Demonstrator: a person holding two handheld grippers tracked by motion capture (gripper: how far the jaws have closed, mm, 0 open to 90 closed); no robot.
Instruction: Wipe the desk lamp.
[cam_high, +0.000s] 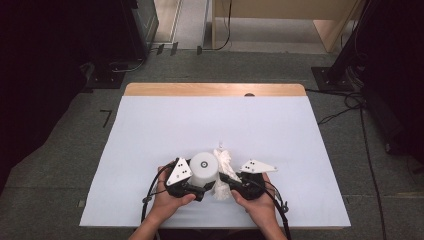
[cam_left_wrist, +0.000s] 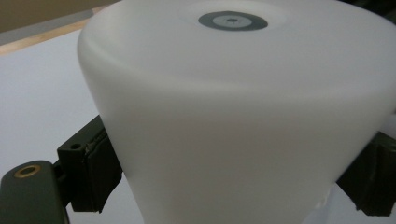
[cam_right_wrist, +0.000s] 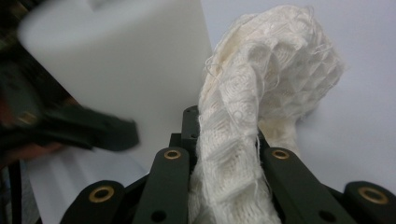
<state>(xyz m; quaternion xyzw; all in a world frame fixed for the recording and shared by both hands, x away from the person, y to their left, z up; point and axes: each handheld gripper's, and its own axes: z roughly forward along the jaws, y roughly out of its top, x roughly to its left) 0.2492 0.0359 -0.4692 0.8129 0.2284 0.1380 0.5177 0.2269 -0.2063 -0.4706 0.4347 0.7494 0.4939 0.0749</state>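
scene: we worked at a white-covered table (cam_high: 150, 130); a white tapered cup (cam_high: 204, 169) stood upside down near our edge, its base with a grey ring mark facing up
left gripper (cam_high: 199, 192): we held its fingers (cam_left_wrist: 88, 172) spread wide around the cup's lower wall, one on each side, pressed against it; the cup looked steadied on the table
right gripper (cam_high: 225, 180): its fingers (cam_right_wrist: 170, 182) were pinched nearly together on a bunched white mesh cloth (cam_right_wrist: 261, 116); the wad stood up out of the grip, just beside the cup's right side
cloth and cup: close together; whether the cloth touched the wall we could not tell
step in hand: we judged this to be wiping the outside of the cup, one gripper bracing, the other bringing the cloth to it
next move: it called for pressing the cloth against the wall and sweeping round or up it; the left grip had to stay firm so the light cup would not tip or slide
risk: the loose cloth could slip from the pinch
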